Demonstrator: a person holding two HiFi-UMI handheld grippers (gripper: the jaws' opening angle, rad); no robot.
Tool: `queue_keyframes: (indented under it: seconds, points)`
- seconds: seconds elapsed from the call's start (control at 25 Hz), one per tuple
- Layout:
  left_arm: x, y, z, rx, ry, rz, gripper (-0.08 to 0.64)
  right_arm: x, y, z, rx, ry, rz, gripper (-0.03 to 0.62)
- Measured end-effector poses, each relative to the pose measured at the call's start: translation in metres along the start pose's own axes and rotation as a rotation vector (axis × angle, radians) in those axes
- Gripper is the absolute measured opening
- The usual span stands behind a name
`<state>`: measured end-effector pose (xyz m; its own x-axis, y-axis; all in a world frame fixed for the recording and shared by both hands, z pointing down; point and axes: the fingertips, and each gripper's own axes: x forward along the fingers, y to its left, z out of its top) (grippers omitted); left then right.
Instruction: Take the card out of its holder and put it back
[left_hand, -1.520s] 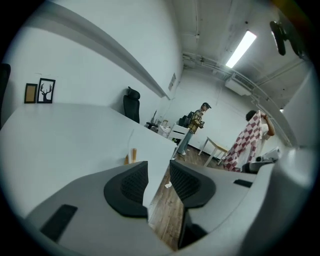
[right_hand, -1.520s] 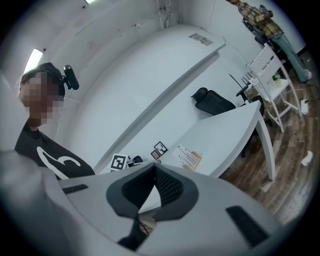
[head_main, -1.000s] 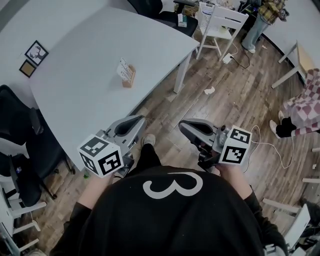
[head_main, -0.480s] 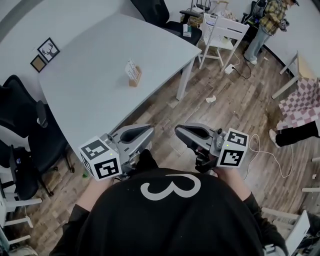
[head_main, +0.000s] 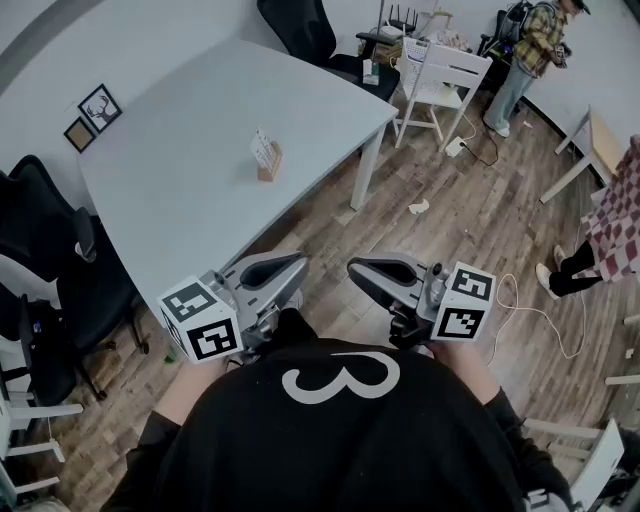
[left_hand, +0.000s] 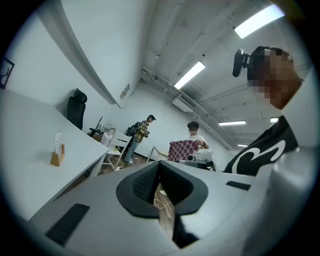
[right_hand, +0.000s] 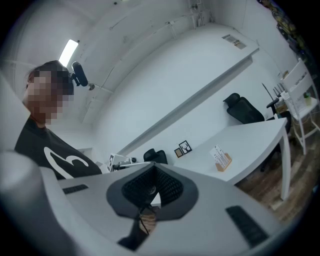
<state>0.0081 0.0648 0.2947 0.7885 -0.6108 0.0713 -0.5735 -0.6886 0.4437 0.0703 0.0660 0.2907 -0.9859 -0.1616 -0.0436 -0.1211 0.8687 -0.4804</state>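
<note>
While standing back from the white table (head_main: 170, 190), holding both tools shut on nothing.
With left gripper (head_main: 292, 266) and right gripper (head_main: 358, 270) side by side before the chest, above the wooden floor (head_main: 450, 230), tips angled toward each other, pads of each pressed together and empty. Well apart from both, out near mid-table: card (head_main: 261, 147) upright in its wooden holder (head_main: 270, 168), untouched.

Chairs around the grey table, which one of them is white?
The slatted wooden chair off the table's right corner. The swivel chair behind the table and the office chair at its left are black.
</note>
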Motion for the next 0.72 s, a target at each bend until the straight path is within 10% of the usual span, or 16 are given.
queue_keyframes:
  seconds: [0.72]
  points:
    - [0.011, 0.008, -0.002, -0.01, 0.008, -0.018, 0.012, -0.008, -0.01, 0.001, -0.009, -0.017, -0.034, 0.006]
